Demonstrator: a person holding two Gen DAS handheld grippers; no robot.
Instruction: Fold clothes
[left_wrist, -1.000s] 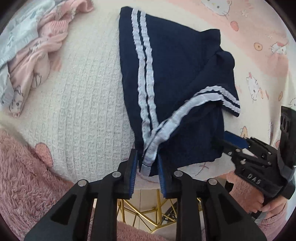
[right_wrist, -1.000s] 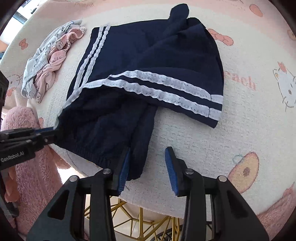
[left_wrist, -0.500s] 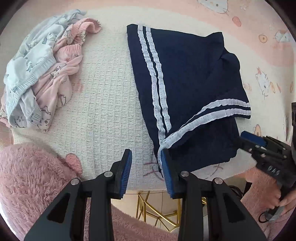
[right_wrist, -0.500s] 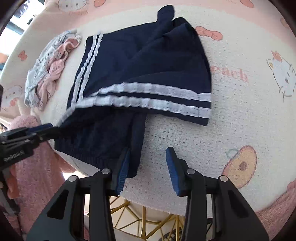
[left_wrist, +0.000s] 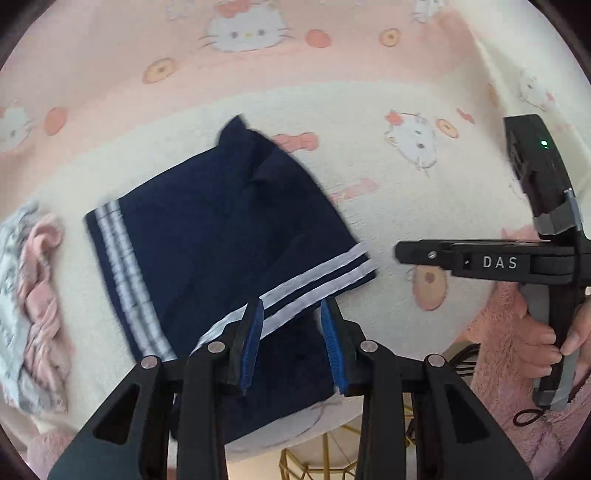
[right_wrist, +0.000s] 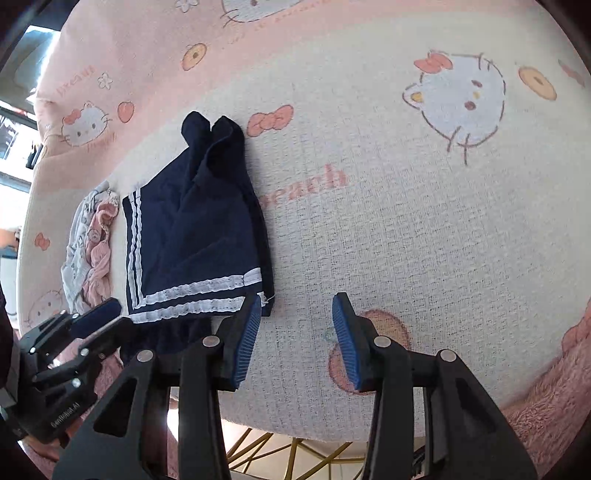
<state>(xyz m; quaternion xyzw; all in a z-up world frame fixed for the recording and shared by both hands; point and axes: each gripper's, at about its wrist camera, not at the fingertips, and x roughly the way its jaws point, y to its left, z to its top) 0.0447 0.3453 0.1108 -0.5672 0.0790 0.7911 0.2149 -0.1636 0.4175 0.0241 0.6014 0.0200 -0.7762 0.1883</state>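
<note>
Navy shorts partly folded on desk, further folds remaining; left gripper and right gripper fingers apart, empty; heap of clothes unfolded.

The folded garment lies on the blanket-covered counter, its near edge at the counter's front rim. A heap of clothes sits just beside it on the left. The left hand-held gripper hovers over the garment's near part; the right hand-held gripper hangs over bare blanket to its right.
</note>
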